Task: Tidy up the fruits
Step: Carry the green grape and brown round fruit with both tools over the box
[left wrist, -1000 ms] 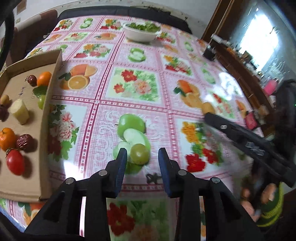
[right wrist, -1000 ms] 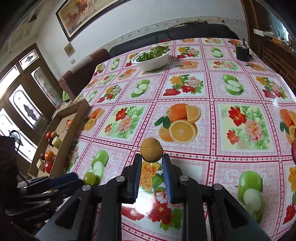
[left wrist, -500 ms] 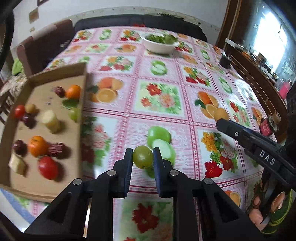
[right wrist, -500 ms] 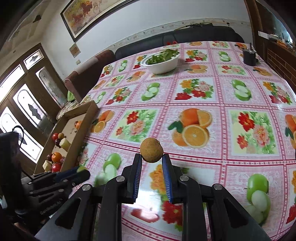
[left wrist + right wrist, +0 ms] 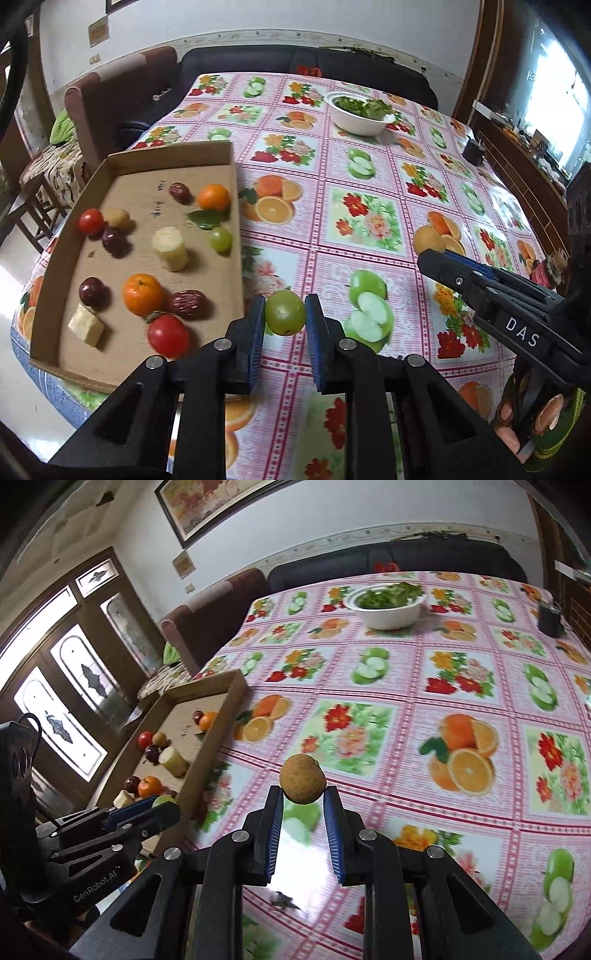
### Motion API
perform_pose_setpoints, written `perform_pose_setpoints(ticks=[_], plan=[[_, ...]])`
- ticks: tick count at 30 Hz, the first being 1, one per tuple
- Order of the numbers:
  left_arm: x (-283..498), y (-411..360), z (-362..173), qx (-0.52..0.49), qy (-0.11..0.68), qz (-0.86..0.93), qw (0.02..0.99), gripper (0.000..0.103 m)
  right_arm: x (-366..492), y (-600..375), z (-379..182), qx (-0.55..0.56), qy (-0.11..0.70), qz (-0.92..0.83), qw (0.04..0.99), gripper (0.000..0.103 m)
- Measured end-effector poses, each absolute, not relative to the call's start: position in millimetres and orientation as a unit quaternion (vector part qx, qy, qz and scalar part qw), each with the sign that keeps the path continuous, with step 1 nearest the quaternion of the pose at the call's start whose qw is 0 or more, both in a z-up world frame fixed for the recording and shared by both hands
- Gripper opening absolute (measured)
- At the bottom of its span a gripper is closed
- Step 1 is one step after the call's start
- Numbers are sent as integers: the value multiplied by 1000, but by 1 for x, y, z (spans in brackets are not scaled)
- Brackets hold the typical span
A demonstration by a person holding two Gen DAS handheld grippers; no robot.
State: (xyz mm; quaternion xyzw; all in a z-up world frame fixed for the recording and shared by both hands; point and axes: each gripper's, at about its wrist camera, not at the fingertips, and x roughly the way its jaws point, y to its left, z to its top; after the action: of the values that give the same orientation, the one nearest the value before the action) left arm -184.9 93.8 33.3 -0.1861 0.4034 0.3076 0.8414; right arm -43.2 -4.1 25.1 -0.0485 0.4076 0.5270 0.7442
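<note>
My left gripper (image 5: 285,314) is shut on a green grape (image 5: 285,312) and holds it above the tablecloth, just right of the cardboard tray (image 5: 236,206). The tray holds several fruits: tangerines (image 5: 142,294), tomatoes (image 5: 168,335), red dates (image 5: 188,303), another green grape (image 5: 221,238) and pale cut pieces (image 5: 170,243). My right gripper (image 5: 303,794) is shut on a round brown fruit (image 5: 303,782), held above the table to the right of the tray (image 5: 207,746). The right gripper also shows in the left wrist view (image 5: 430,258), the left gripper in the right wrist view (image 5: 162,808).
A white bowl of greens (image 5: 360,114) stands at the far side of the table, also in the right wrist view (image 5: 386,607). A small dark cup (image 5: 550,618) sits at the far right. A brown chair (image 5: 122,107) and dark sofa (image 5: 332,62) border the table.
My left gripper closed on the green grape, lifted it off the table and moved left toward the tray. My right gripper, still holding the brown fruit, shifted left toward the tray.
</note>
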Motion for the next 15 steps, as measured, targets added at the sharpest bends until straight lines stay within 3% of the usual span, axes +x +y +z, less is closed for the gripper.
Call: perform_pose_setpoints(ticks=[15], plan=[[-233, 138, 39, -225, 381, 352, 825, 19, -75, 52, 34, -75, 403, 573, 709, 23]])
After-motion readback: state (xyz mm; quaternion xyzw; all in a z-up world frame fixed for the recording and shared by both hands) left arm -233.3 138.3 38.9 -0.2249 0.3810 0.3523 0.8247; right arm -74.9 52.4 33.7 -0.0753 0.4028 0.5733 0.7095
